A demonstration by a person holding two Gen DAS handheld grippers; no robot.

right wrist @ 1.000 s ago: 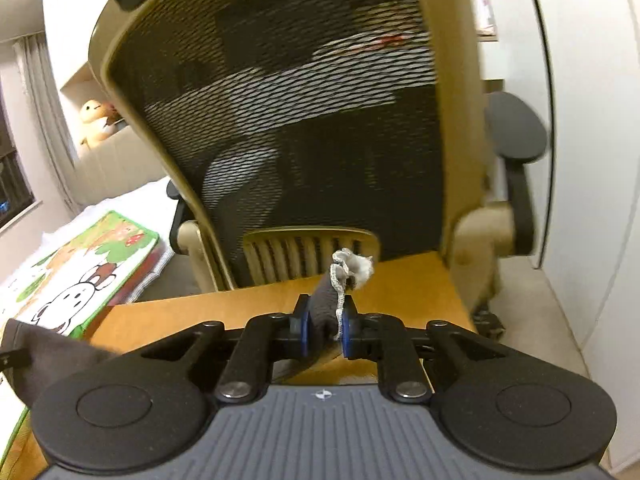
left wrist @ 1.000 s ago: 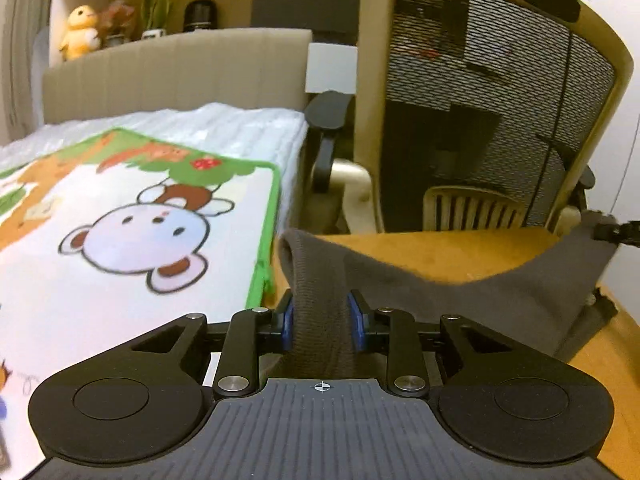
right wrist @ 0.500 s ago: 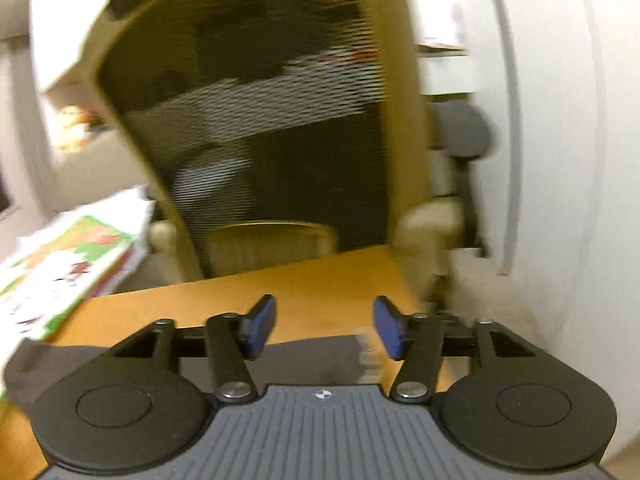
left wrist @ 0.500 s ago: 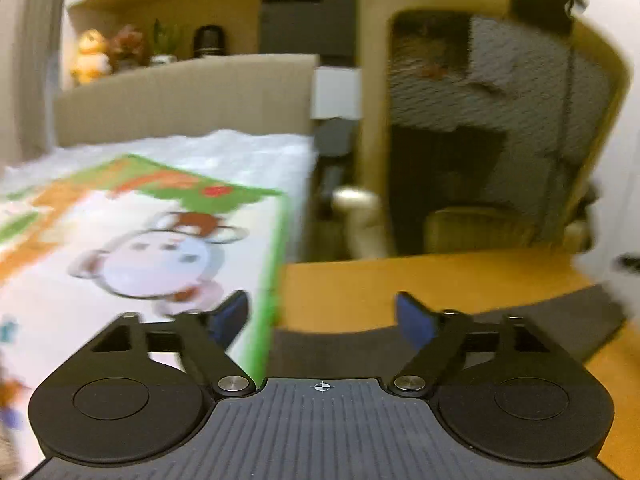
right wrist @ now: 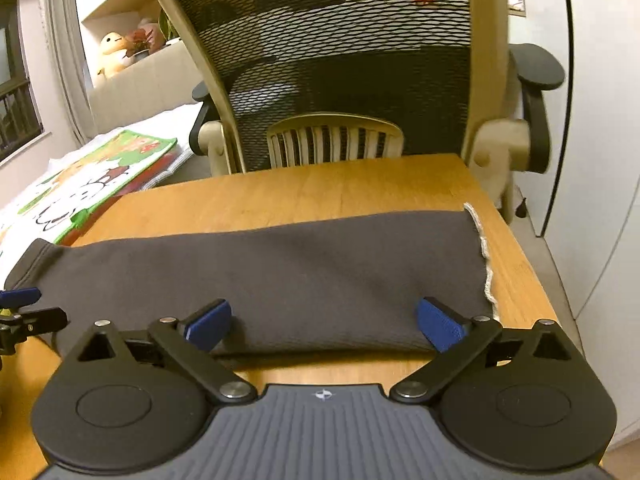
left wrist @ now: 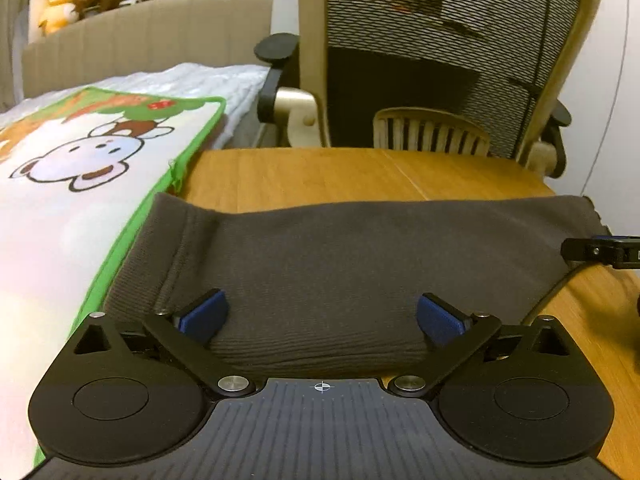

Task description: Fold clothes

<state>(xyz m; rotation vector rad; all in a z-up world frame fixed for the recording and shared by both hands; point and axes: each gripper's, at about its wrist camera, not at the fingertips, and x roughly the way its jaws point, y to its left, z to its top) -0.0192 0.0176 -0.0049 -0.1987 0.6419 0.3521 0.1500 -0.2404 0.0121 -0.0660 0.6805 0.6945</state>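
A dark grey folded garment (left wrist: 360, 256) lies flat across the wooden table (left wrist: 320, 172), its ribbed cuff at the left and a white-stitched edge at the right (right wrist: 482, 256). My left gripper (left wrist: 322, 316) is open and empty over the garment's near left part. My right gripper (right wrist: 324, 320) is open and empty over the garment's (right wrist: 280, 276) near right edge. Part of the right gripper shows at the right of the left wrist view (left wrist: 600, 250), and part of the left gripper shows at the left of the right wrist view (right wrist: 24, 316).
A mesh-backed office chair (right wrist: 340, 60) stands behind the table's (right wrist: 320, 188) far edge. A bed with a cartoon-print mat (left wrist: 80, 160) adjoins the table's left side. A white wall (right wrist: 600, 160) is at the right.
Both grippers were shut on the garment's ends and held it up. They opened and let it go. It now lies flat on the table with both grippers low over its near edge.
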